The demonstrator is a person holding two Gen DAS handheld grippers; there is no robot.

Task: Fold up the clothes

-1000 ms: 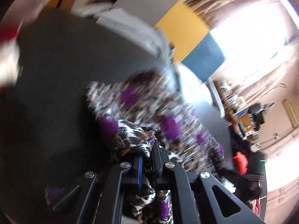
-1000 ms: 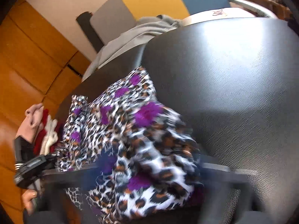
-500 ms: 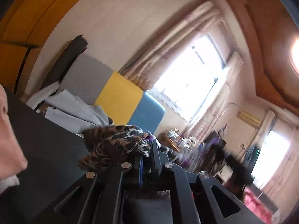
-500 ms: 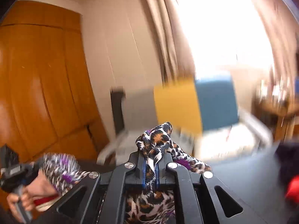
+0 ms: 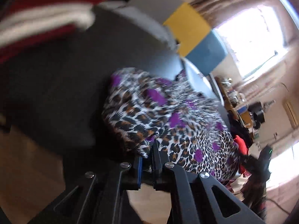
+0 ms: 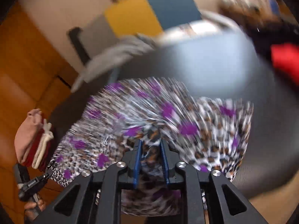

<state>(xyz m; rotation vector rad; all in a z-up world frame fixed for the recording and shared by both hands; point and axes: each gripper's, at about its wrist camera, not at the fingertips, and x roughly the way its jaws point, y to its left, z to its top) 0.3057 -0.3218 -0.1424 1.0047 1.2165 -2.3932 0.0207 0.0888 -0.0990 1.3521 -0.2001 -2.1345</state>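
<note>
Half a second after both cameras pointed up at the walls, they look down again on the dark round tabletop (image 5: pixel 56 85), where the leopard-print garment with purple spots (image 6: pixel 214 130) lies bunched at 12 o'clock, no fold finished. Left gripper (image 5: pixel 147 155) fingers pinch its edge; right gripper (image 6: pixel 150 149) fingers, slightly apart, hold fabric. A yellow-and-blue sofa (image 6: pixel 149 13) stands beyond.

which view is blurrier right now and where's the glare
Right wrist view: heaviest motion blur, the leopard-print purple-spotted garment smeared into streaks, background sofa soft too, while the right gripper stays sharp. Left wrist view: milder blur on the garment; the bright window at upper right is blown out white.
</note>
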